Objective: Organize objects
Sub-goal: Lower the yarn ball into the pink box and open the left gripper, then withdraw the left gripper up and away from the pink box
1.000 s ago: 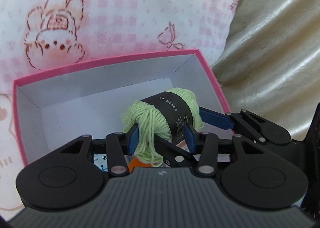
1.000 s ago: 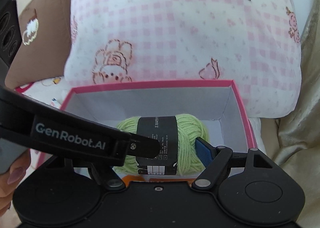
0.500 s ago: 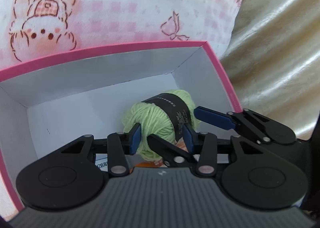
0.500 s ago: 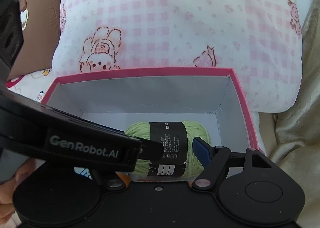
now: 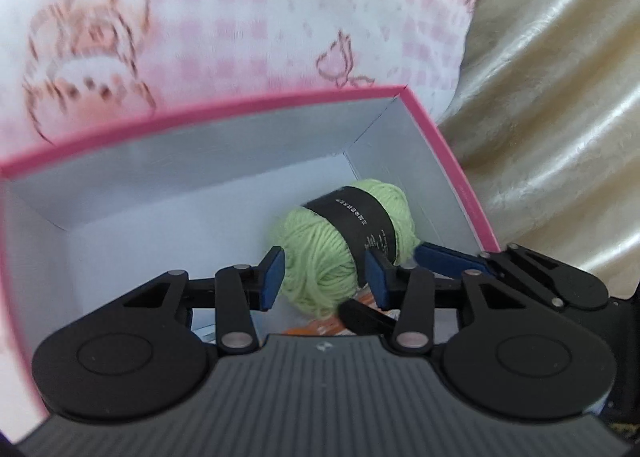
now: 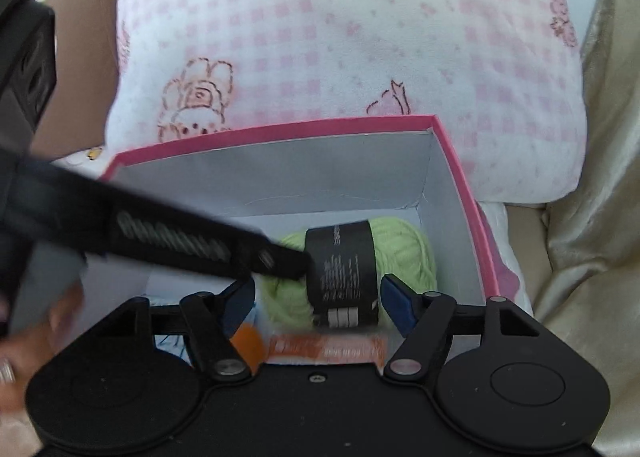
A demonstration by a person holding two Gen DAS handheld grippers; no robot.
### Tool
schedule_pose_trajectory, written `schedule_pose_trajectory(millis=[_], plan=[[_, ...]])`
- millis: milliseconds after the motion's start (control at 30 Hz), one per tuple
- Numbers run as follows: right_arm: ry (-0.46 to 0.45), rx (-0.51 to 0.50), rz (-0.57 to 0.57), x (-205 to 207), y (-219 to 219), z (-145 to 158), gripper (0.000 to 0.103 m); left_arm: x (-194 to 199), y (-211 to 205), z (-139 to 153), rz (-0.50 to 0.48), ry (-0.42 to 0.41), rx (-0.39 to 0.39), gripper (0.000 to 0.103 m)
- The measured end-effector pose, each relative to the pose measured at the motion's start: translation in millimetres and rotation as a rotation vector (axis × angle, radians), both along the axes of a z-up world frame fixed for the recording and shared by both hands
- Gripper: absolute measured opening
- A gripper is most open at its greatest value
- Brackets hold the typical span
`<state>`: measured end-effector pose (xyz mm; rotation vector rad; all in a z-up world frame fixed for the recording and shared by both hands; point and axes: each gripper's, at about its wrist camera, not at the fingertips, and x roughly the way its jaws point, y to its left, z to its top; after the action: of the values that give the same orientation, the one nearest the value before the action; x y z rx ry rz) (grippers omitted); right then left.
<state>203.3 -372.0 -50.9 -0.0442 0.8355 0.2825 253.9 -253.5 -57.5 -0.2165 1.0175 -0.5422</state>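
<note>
Left wrist view: my left gripper (image 5: 324,277) clamps the green yarn ball (image 5: 344,241) low inside the pink box (image 5: 448,161), right gripper (image 6: 316,297) closing around it without contact, so stowing looks nearly done, release pending.

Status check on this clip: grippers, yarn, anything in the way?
Left gripper shut on green yarn ball, low inside pink box. Right gripper straddles the yarn, jaws closing, pads not touching. Orange packet under the yarn.
</note>
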Motion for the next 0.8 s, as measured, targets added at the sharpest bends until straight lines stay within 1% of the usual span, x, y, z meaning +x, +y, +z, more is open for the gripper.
schedule_pose_trajectory(millis=[67,100,167,233,267,300,333,400,433,533,633,667,733,767,800], plan=[[-0.026,-0.023,-0.006,-13.2,0.8,5.3,0.074,-7.3,7.4,13.9,-0.010,-0.014,0.012,0.045],[-0.034,-0.020,-0.010,-18.5,0.0,8.0,0.074,-11.3,10.5,20.0,-0.006,-0.020,0.027,0.045],[-0.041,0.002,-0.022,-28.9,-2.5,14.5,0.074,-20.5,13.6,32.0,0.004,-0.041,0.090,0.047],[-0.049,0.029,-0.037,-39.4,-4.5,22.7,0.074,-32.5,14.9,42.2,0.011,-0.077,0.170,0.050],[-0.052,0.035,-0.041,-44.9,-4.3,27.4,0.074,-38.0,16.3,46.1,0.010,-0.090,0.193,0.053],[-0.060,0.031,-0.040,-49.8,-2.9,31.8,0.074,-43.4,20.6,50.2,0.003,-0.096,0.193,0.057],[-0.065,0.003,-0.035,-53.7,0.9,36.1,0.074,-47.1,24.6,53.5,-0.015,-0.100,0.177,0.059],[-0.080,-0.075,-0.025,-60.0,11.3,43.4,0.074,-53.7,35.4,60.7,-0.023,-0.094,0.165,0.060],[-0.095,-0.083,-0.010,-64.2,14.8,48.6,0.074,-57.3,39.3,64.2,-0.020,-0.094,0.169,0.061],[-0.093,-0.072,-0.019,-72.5,17.9,63.1,0.074,-70.0,53.5,78.4,-0.020,-0.095,0.174,0.064],[-0.044,-0.068,-0.082,-76.4,19.3,70.7,0.074,-84.2,65.6,94.0,-0.028,-0.097,0.187,0.069],[-0.026,-0.066,-0.100,-77.9,19.5,72.0,0.075,-91.0,69.6,100.2,-0.044,-0.108,0.183,0.069],[-0.013,-0.043,-0.107,-85.6,20.0,76.1,0.076,-107.1,77.1,113.9,-0.080,-0.144,0.169,0.073],[-0.007,-0.036,-0.108,-89.3,20.1,77.7,0.078,-114.0,80.8,119.9,-0.087,-0.152,0.164,0.077],[-0.004,-0.038,-0.113,-93.7,21.0,79.8,0.079,-120.6,84.3,125.6,-0.093,-0.156,0.160,0.078]])
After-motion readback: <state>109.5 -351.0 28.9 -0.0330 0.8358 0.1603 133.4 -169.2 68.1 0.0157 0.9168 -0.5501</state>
